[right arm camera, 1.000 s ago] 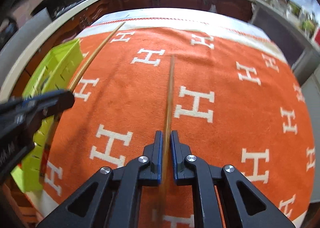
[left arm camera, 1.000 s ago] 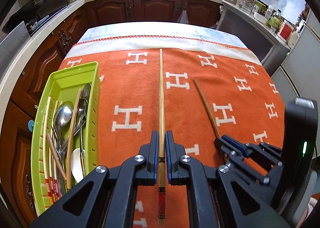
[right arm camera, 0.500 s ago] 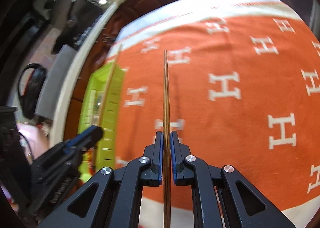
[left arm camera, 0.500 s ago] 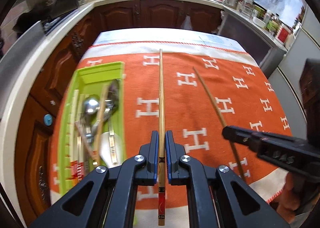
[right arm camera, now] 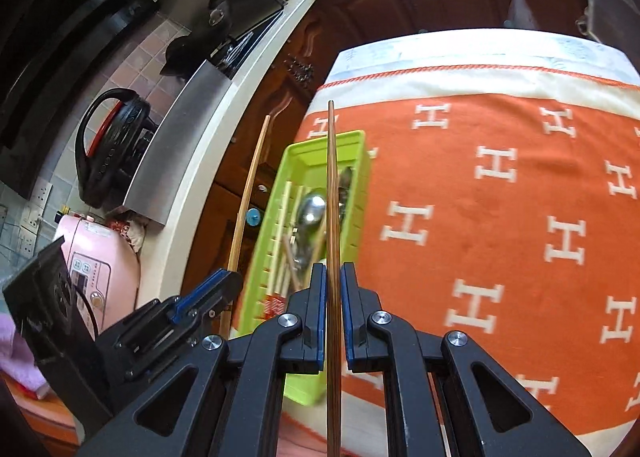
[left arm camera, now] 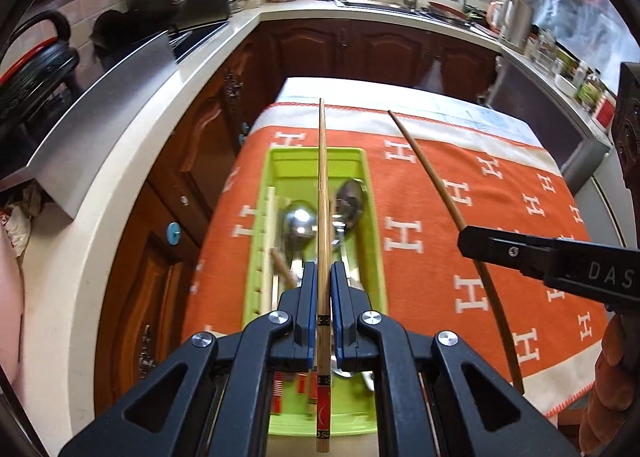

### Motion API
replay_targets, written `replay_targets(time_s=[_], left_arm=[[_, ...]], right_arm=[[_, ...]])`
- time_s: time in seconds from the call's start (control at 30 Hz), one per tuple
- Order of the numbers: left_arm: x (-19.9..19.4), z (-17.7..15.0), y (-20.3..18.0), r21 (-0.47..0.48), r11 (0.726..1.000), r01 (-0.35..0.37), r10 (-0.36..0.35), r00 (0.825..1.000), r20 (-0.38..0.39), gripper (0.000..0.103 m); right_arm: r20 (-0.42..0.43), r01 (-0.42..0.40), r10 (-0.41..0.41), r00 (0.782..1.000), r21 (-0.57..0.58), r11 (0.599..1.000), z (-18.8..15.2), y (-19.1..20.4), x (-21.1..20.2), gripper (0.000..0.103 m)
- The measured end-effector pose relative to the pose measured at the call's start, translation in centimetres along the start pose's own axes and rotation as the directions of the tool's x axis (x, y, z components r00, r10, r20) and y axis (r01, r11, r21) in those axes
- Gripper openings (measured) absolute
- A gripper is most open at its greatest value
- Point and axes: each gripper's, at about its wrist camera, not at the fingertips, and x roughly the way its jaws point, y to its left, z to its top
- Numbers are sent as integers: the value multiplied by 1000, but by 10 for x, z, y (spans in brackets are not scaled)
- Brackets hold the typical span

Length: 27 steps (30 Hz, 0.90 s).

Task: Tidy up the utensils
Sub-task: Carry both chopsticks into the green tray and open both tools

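My left hand-held gripper (left arm camera: 320, 289) is clenched on a light bamboo chopstick (left arm camera: 322, 193), the pads pressing it from both sides near its decorated red and black end, which sticks out behind the jaws toward me. The long plain shaft runs forward and hangs in the air above the green utensil tray (left arm camera: 316, 161), roughly along the tray's length.

My right hand-held gripper (right arm camera: 331, 289) is likewise clenched, on a darker brown chopstick (right arm camera: 332, 193) that points forward over the same tray (right arm camera: 320, 145). From the left wrist view this dark chopstick (left arm camera: 436, 185) shows as a long curved line over the orange cloth, with the black body of the right hand-held gripper (left arm camera: 472, 243) coming in from the right edge. From the right wrist view the left hand-held gripper (right arm camera: 226, 281) sits low on the left, its light chopstick (right arm camera: 250, 193) rising beside the tray's outer wall.

The tray rests on the tabletop near the left edge of the orange cloth (left arm camera: 440, 241) patterned with white H shapes. Inside lie metal spoons (left arm camera: 300, 219), several pale chopsticks (left arm camera: 269, 217) along the left wall, and a short wooden handle (left arm camera: 282, 267). Neither held chopstick touches the tray or its contents.

Dark wooden cabinets (left arm camera: 360, 53) and a pale counter (left arm camera: 132, 129) curve around behind.
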Motion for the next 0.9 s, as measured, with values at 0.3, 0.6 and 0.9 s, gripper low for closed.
replay_targets(time_s=[0.3, 0.6, 0.9], left_arm=[[36, -8, 24, -38, 999, -12, 9, 996, -84, 5], [55, -11, 31, -67, 998, -22, 14, 994, -112, 30], [60, -13, 35, -79, 995, -55, 45, 991, -122, 61]], right_arm=[[-85, 35, -34, 996, 8, 999, 5, 25, 70, 7], [-165, 36, -31, 986, 28, 999, 2, 17, 116, 9], [-121, 78, -83, 989, -45, 996, -5, 17, 117, 23]])
